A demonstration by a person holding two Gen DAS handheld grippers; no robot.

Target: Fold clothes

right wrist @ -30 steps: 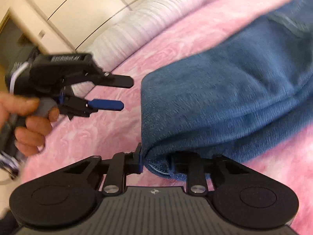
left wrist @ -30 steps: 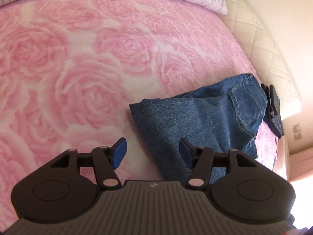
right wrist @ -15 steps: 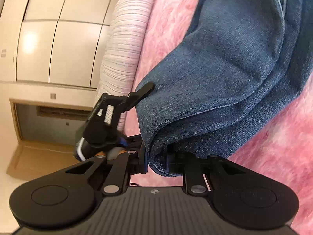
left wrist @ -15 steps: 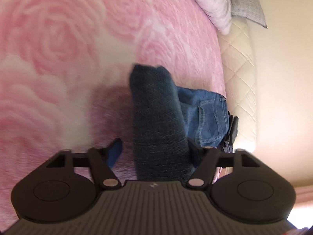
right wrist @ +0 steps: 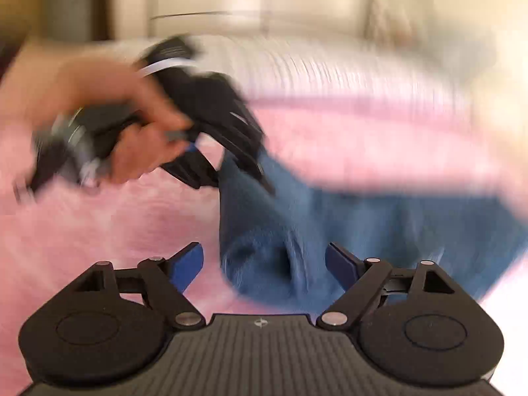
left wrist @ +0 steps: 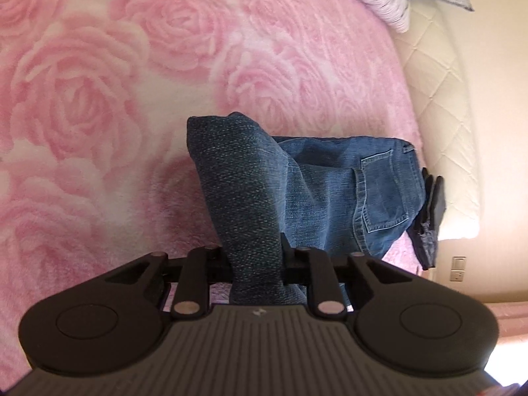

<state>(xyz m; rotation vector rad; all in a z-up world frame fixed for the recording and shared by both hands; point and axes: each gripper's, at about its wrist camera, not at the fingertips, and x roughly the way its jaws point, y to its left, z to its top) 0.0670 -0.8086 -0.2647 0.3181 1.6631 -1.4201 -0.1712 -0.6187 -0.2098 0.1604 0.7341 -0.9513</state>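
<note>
Rose-patterned pink bed carrying blue jeans partly doubled over, one fold clamped and raised by the left gripper, the right gripper spread wide beside the cloth, folding seemingly midway, flattening remaining.

Each black plastic two-finger gripper, the left gripper and the right gripper, has a ribbed grey base, round black side housings, silver pivot screws, and the right one shows blue finger pads.
</note>
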